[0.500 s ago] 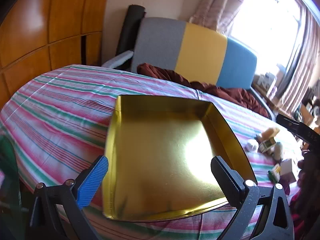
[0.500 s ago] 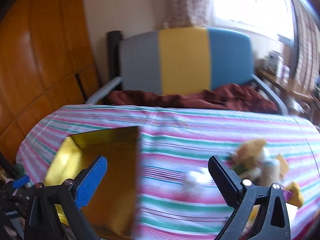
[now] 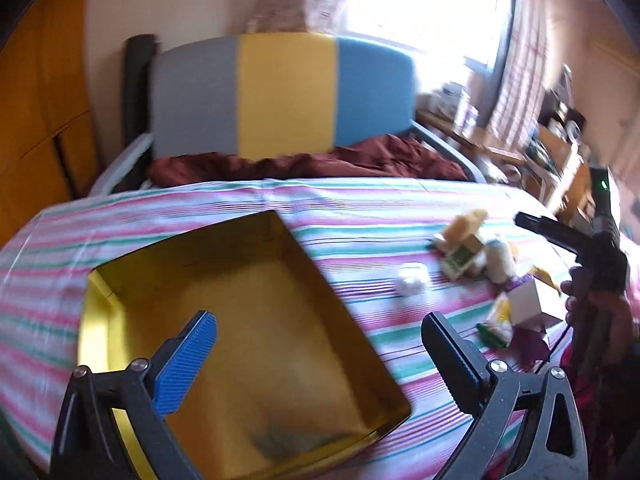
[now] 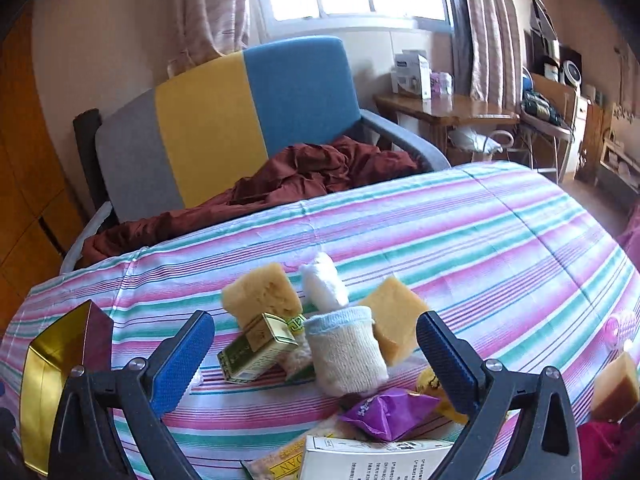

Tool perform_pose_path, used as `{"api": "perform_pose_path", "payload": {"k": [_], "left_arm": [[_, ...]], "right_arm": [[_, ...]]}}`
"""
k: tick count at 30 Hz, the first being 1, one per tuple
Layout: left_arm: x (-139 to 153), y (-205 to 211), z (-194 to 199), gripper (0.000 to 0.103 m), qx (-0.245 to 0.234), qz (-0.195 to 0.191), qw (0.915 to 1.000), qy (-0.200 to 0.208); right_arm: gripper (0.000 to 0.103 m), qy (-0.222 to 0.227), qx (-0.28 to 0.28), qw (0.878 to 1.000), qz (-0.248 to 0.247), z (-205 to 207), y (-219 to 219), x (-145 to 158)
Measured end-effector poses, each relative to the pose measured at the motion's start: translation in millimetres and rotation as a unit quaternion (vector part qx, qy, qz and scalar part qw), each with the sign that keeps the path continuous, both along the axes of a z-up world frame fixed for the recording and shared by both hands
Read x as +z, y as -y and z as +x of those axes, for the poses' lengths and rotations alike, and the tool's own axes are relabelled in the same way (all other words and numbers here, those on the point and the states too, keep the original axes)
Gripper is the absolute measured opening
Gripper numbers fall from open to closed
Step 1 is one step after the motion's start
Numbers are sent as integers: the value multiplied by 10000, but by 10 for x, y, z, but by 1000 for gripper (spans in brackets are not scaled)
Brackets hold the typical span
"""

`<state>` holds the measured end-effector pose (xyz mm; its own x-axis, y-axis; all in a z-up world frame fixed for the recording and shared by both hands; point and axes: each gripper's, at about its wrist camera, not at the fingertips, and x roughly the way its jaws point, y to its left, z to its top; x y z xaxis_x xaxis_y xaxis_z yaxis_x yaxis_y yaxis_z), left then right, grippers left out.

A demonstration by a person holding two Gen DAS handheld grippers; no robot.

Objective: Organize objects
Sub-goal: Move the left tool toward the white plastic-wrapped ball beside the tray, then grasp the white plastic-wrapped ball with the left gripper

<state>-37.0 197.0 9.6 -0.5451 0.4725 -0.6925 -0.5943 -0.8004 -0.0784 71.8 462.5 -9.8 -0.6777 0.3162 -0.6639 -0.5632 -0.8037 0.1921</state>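
Note:
A shallow gold tray (image 3: 100, 312) lies empty on the striped tablecloth; its corner also shows in the right wrist view (image 4: 40, 376). My left gripper (image 3: 320, 356) is open and empty above the tray's near right side. My right gripper (image 4: 316, 356) is open and empty, just in front of a pile: a rolled white sock (image 4: 346, 350), two yellow sponges (image 4: 262, 294) (image 4: 394, 318), a green box (image 4: 258, 346), a purple packet (image 4: 386, 406) and a white box (image 4: 372, 460). The same pile (image 3: 476, 258) lies right of the tray in the left wrist view, with a white ball (image 3: 411, 283).
A grey, yellow and blue armchair (image 4: 224, 116) with a dark red blanket (image 4: 304, 176) stands behind the table. Another sponge (image 4: 616, 384) and a pink object (image 4: 618, 326) lie at the table's right edge. Wooden side tables (image 4: 444, 108) stand by the window.
Both grippers have swung to the right. The tray now sits left in the left wrist view, and the pile has come between my right gripper's fingers. Both remain open.

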Motion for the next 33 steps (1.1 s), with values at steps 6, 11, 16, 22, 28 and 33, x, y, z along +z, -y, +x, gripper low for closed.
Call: {"api": "perform_pose_path", "payload": {"k": [6,11,16,22,28,33], "left_arm": [[-143,-680,-78,103,-386,-395,9985,26],[-341,-1095,-193,101,-596,-629,9959,262],[-509,-1408,-353,89,-737,-665,9930,638],[-725,-1708,-531,75,-857,-1004,9871,908],[-905,-1915,-655,74,-778,-1219,9837,1069],[-1131,-2043,-733,63,-690,-1454,9781,1317]], "right_arm": [[103,-204,28,9997,-153,54,-41,46],[103,-347,-97,9986,-400,99,-150,38],[103,-454,-346,9961,-672,176,-291,8],[103,-410,-364,9957,-750,168,-319,-11],[103,-386,-320,9956,-787,159,-331,-24],[103,-385,-361,9949,-856,167,-361,-43]]}}
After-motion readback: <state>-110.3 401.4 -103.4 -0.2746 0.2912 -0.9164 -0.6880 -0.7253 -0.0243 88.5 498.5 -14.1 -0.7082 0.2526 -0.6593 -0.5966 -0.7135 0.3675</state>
